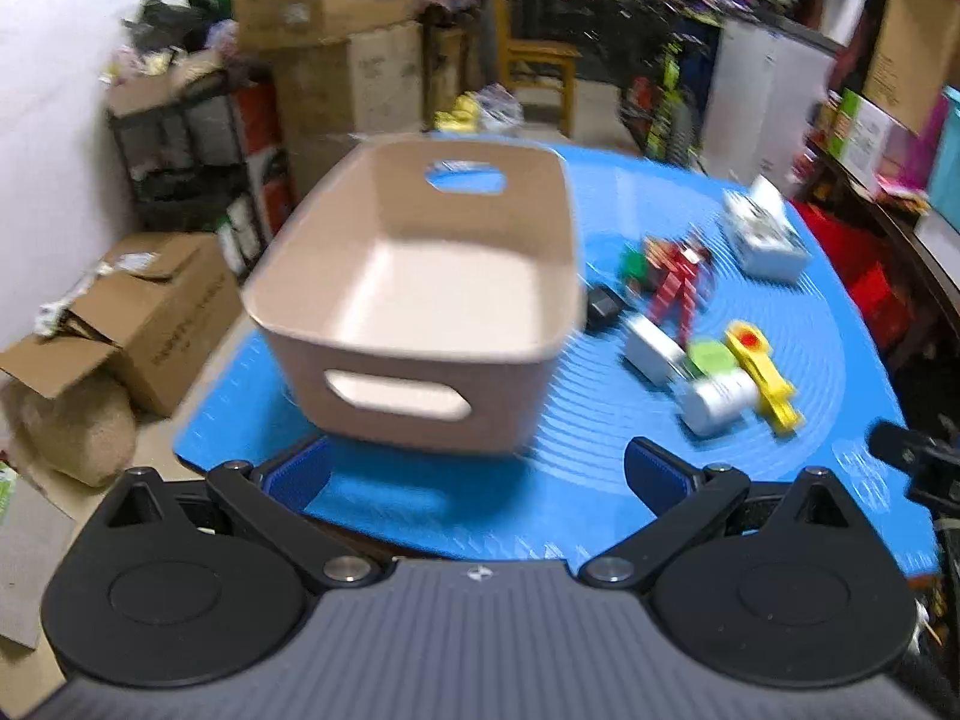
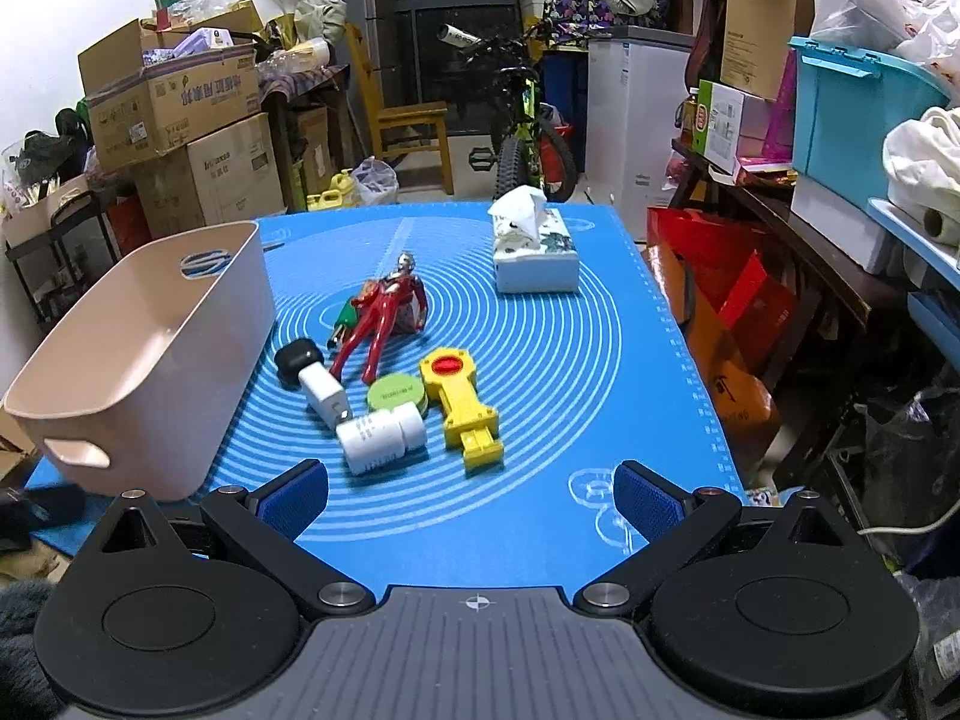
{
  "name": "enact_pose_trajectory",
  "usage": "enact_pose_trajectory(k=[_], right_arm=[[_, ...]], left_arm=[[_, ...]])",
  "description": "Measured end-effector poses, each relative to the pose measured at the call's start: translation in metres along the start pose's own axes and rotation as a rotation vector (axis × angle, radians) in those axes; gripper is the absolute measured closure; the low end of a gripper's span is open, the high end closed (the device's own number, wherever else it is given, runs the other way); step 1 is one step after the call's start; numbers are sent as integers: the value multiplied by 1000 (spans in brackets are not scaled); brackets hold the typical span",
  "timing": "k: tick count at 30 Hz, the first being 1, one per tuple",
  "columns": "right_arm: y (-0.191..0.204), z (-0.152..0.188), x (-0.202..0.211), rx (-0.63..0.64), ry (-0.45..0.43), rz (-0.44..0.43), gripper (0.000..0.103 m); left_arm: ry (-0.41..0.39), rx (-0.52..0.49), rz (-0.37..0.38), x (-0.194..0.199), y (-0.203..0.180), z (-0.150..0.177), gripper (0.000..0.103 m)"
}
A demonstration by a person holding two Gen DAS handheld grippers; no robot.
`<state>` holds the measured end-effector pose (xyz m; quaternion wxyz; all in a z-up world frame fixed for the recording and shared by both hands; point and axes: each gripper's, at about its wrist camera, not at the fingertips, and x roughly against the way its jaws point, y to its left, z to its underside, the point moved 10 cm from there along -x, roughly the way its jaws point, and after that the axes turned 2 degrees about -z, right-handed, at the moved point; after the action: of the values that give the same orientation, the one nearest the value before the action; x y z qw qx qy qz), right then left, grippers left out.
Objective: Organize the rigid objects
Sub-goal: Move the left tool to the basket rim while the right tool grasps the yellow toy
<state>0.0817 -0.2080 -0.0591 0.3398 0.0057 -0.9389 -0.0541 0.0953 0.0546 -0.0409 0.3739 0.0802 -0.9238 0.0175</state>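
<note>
An empty beige bin (image 1: 420,300) stands on the blue mat (image 1: 600,468), straight ahead of my open left gripper (image 1: 477,474); it also shows at the left of the right wrist view (image 2: 150,360). To its right lie a white bottle (image 2: 381,432), a yellow toy (image 2: 462,402), a green round lid (image 2: 396,393), a white charger (image 2: 324,393), a black object (image 2: 297,360) and a red figure (image 2: 384,318). My right gripper (image 2: 471,498) is open and empty, just short of the bottle and yellow toy.
A tissue box (image 2: 534,252) stands at the mat's far right. Cardboard boxes (image 2: 180,138) and shelves crowd the left side, a wooden chair (image 2: 408,126) and a bicycle (image 2: 522,138) stand behind, and bags and bins (image 2: 870,120) fill the right.
</note>
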Motion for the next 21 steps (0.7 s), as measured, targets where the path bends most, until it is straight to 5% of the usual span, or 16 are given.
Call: enact_pose_trajectory(k=[10, 21], right_arm=[[-5, -31, -51, 26, 2, 22, 2], [-16, -45, -133, 86, 89, 29, 6]], left_arm=[[-29, 76, -129, -26, 65, -61, 0], [66, 93, -237, -91, 114, -93, 1]])
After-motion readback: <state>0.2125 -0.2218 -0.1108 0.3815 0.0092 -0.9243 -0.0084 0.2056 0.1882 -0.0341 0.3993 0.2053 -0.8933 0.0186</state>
